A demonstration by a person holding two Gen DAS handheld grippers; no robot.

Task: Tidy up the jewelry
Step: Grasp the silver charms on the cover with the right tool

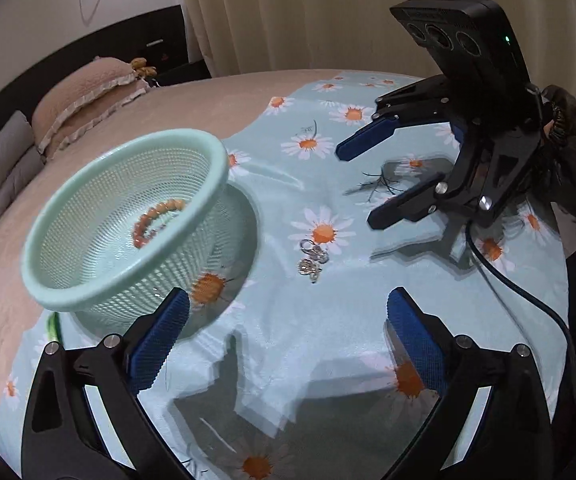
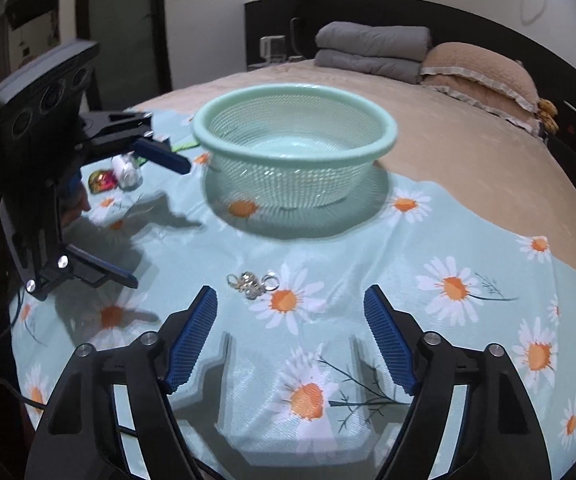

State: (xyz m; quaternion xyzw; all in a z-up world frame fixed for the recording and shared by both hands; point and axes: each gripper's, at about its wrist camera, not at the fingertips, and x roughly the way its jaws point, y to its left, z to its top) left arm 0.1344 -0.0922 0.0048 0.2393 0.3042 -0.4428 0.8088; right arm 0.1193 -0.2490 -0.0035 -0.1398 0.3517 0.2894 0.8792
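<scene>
Silver jewelry cluster (image 2: 252, 281) lies on daisy-print cloth (image 2: 468, 240) over bed, near mint mesh basket (image 2: 294, 120) containing bead bracelet (image 1: 155, 220). Left tongs (image 1: 288, 340) and right tongs (image 2: 290, 336): both spread, empty.

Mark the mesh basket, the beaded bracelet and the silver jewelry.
mesh basket (image 2: 384, 140), right wrist view, on its right rim
beaded bracelet (image 1: 155, 218), left wrist view, on its beads inside the basket
silver jewelry (image 2: 252, 282), right wrist view, on the cluster's middle
</scene>
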